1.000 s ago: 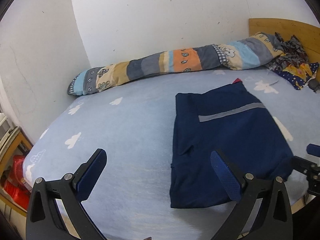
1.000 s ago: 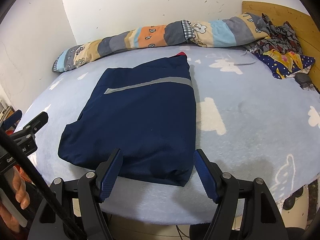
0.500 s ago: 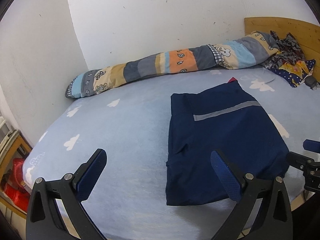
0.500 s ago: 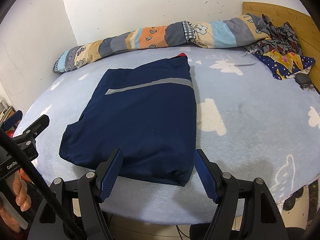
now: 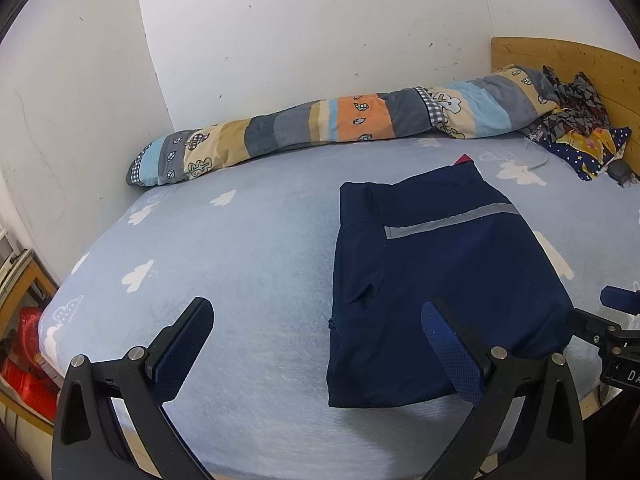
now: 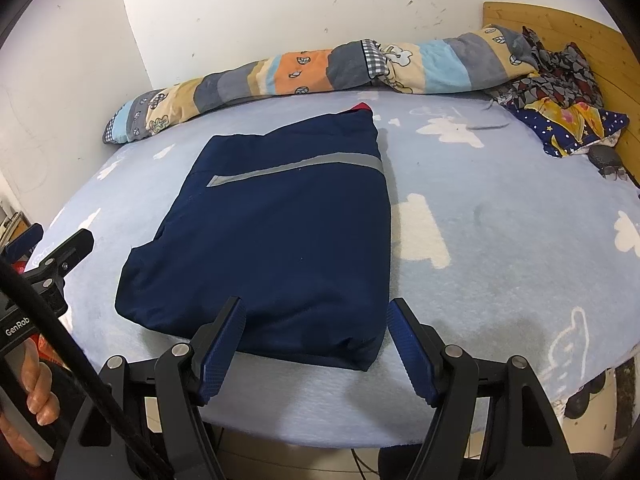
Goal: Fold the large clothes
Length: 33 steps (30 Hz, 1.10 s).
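The jacket lies folded into a flat navy rectangle on the bed, near its front edge, with one grey stripe running across its upper part and a bit of red showing at the far corner. A sleeve is tucked along its left side (the fold line shows best in the left wrist view, where the jacket sits right of centre). Its near edge is puffy and slightly rounded.

The right gripper hovers just in front of the jacket's near edge, jaws spread wide and holding nothing. The left gripper hangs over the bed beside the jacket's left edge, jaws likewise apart and empty.

The sheet is pale blue with white clouds. A striped bolster lies along the wall behind the jacket, well apart from it. A heap of patterned cloth sits at the wooden headboard on the right.
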Available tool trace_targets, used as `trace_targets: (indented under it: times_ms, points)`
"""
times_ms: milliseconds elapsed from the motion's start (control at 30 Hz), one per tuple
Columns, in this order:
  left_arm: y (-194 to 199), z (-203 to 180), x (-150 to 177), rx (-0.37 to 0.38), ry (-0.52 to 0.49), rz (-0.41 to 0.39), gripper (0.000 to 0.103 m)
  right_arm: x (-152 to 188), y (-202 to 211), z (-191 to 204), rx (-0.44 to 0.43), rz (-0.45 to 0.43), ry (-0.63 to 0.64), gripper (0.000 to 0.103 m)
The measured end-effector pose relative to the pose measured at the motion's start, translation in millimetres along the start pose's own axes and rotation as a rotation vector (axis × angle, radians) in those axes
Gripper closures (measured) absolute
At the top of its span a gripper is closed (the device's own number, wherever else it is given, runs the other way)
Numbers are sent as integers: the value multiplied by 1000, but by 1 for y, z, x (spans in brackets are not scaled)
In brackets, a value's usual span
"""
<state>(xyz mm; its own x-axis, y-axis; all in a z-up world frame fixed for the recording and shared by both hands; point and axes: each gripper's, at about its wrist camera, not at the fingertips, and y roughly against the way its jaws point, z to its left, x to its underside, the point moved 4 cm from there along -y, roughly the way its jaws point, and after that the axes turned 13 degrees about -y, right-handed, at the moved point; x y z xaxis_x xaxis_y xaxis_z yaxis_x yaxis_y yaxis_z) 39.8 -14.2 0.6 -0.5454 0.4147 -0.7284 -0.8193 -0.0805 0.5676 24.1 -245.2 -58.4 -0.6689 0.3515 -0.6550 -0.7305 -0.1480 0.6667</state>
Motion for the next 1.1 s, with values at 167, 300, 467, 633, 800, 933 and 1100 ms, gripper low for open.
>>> trace_targets:
  times_ms: [167, 300, 467, 633, 800, 933, 1100]
  points:
    - [0, 0, 0, 16, 8, 2, 0, 0, -1, -1, -2, 5, 1, 25]
    - [2, 1, -1, 13, 12, -3, 0, 0, -1, -1, -5, 0, 3, 25]
    - [2, -1, -1, 16, 16, -2, 0, 1, -1, 0, -7, 0, 3, 25]
    - [2, 0, -1, 15, 19, 1, 0, 1, 0, 1, -8, -4, 2, 25]
    - [2, -1, 0, 19, 26, 2, 0, 1, 0, 1, -7, -4, 1, 25]
    - [2, -2, -1, 40, 35, 8, 0, 1, 0, 0, -8, -6, 1, 25]
    - [3, 1, -1, 39, 51, 26, 0, -3, 1, 0, -22, 1, -14, 25]
